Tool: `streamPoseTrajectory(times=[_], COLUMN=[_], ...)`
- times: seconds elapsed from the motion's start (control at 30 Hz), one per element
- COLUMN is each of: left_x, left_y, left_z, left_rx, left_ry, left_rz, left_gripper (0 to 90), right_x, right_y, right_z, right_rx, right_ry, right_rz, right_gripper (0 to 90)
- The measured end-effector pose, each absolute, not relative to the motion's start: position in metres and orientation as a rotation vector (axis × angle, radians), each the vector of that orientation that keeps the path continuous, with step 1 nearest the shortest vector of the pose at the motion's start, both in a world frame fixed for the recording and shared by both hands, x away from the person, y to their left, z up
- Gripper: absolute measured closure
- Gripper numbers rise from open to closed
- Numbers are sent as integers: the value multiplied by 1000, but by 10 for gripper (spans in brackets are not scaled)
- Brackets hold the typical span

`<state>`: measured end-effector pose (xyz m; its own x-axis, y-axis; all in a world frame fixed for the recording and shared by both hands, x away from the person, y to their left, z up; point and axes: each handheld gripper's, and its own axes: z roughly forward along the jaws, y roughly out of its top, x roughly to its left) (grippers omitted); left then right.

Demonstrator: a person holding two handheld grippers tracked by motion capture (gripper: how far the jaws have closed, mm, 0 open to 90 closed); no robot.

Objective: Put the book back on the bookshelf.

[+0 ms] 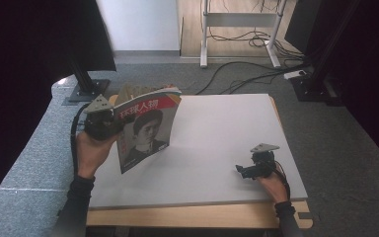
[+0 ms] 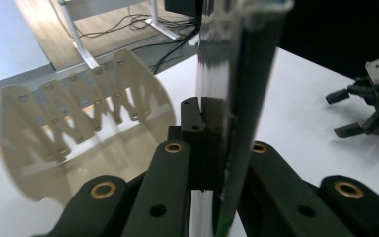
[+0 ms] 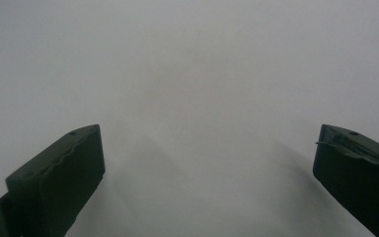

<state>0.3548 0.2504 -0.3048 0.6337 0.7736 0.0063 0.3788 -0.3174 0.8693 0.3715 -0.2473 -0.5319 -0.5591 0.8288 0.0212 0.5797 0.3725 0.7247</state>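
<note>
A: High view: the left tongs [image 1: 109, 123] clamp the glossy red-and-white portrait magazine [image 1: 145, 129], held upright above the white table [image 1: 227, 143].
B: Left gripper view: the magazine's edge [image 2: 237, 98] is pinched between the jaws, beside a beige slotted wooden rack [image 2: 79, 133].
A: Right gripper view: the right tongs [image 3: 207, 173] gape, spread wide over the bare table.

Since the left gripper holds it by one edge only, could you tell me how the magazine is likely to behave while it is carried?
The magazine is thin, so it will probably flop; its free corner already hangs low. Its cover looks glossy in the left gripper view, so it might slip between the left gripper jaws. It seems light: one edge grip holds it upright above the table.
</note>
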Motion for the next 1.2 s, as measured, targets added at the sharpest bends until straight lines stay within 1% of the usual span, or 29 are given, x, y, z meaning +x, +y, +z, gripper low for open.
streamPoseTrajectory(times=[0.4,0.67,0.93,1.2], left_x=[347,351,367,393], left_y=[290,313,322,317], left_z=[-298,-294,-299,-309], left_rx=[1886,1821,1788,1753], left_ry=[1010,1083,1157,1187], left_rz=[607,645,684,702], left_gripper=[869,869,869,869], right_x=[371,371,371,371], right_y=[-246,-246,-246,-246], right_z=[-536,-536,-536,-537], right_rx=[1228,1228,1228,1227], right_ry=[2292,2290,2291,2291], right_rz=[974,975,976,977], right_gripper=[0,0,0,0])
